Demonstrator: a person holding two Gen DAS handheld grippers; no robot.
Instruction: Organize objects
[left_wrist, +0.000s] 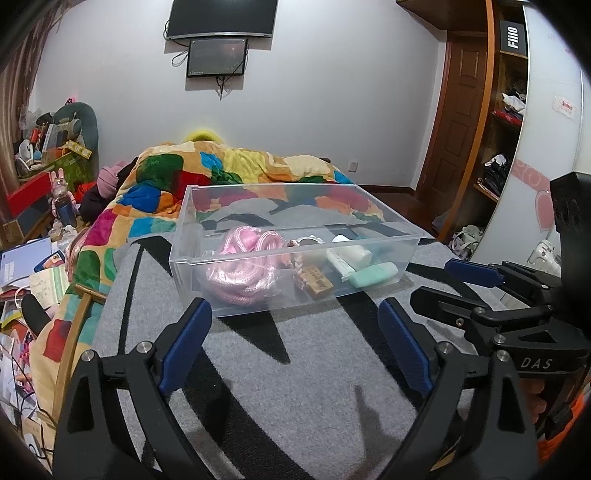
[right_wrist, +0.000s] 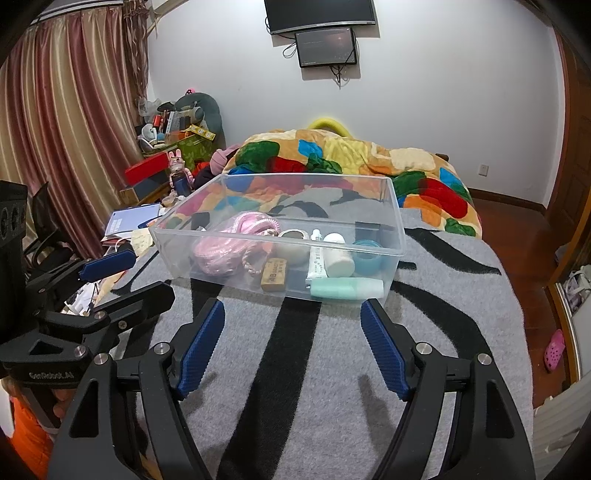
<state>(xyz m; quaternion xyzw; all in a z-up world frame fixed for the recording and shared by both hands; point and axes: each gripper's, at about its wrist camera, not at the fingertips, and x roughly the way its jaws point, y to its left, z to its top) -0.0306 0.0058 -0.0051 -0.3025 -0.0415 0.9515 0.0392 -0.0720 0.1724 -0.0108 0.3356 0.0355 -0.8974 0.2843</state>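
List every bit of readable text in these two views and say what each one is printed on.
"Fiil0": black box on the wardrobe shelf.
"DAS": right gripper body, left wrist view.
"GenRobot.AI": left gripper body, right wrist view.
"AB": small brown block in the clear bin; the rest is too small to read.
White tube: print too small to read.

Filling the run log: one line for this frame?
left tongs open, empty | right tongs open, empty | clear bin on striped blanket | pink rope, bottles inside
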